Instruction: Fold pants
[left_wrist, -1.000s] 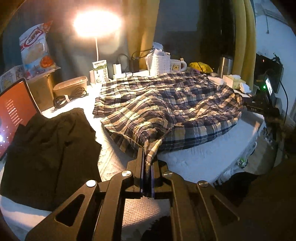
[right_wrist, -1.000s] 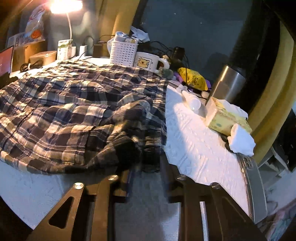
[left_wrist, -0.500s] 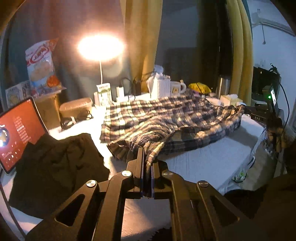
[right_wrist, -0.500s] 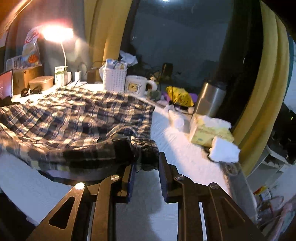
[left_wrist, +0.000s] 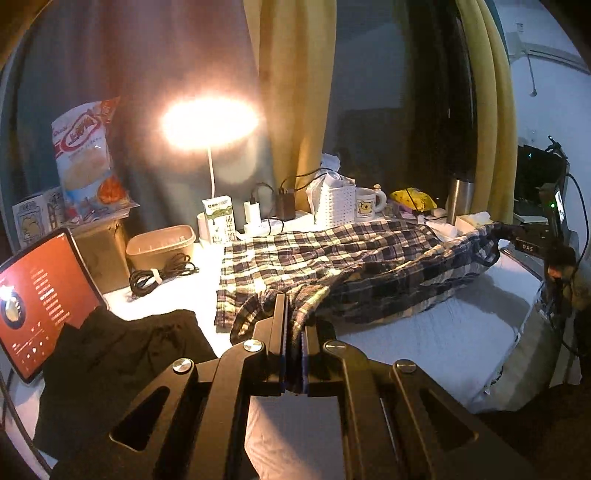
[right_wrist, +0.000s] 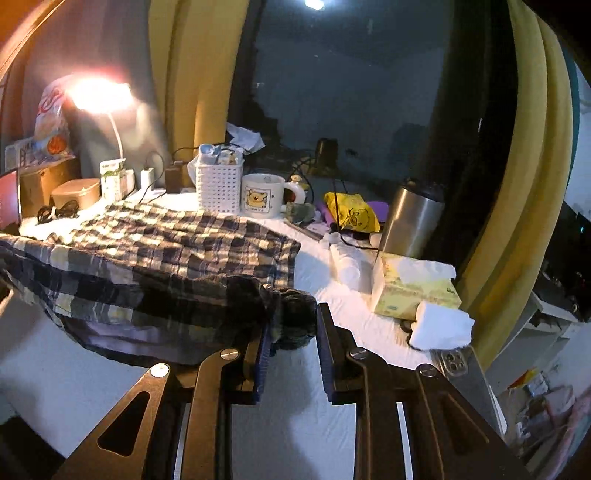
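The plaid pants (left_wrist: 332, 258) lie across the white table (left_wrist: 424, 332), their near edge lifted off it. My left gripper (left_wrist: 294, 310) is shut on a bunched corner of the plaid cloth at the near left. In the right wrist view the same pants (right_wrist: 166, 243) stretch to the left, and my right gripper (right_wrist: 291, 321) is shut on a thick wad of their near right corner. The cloth hangs taut between the two grippers, casting a shadow on the table beneath. The other gripper shows at the far right of the left wrist view, holding the pants' end.
A black garment (left_wrist: 110, 369) lies at the near left beside a red-screened tablet (left_wrist: 40, 302). Along the back stand a lit lamp (left_wrist: 210, 122), a milk carton (left_wrist: 218, 221), a white basket (right_wrist: 219, 184), a mug (right_wrist: 262, 195), a steel tumbler (right_wrist: 410, 218) and a tissue box (right_wrist: 413, 291).
Both grippers have risen with the pants' near edge in them, lifting it off the table. The views now sit higher and look more level across the table.
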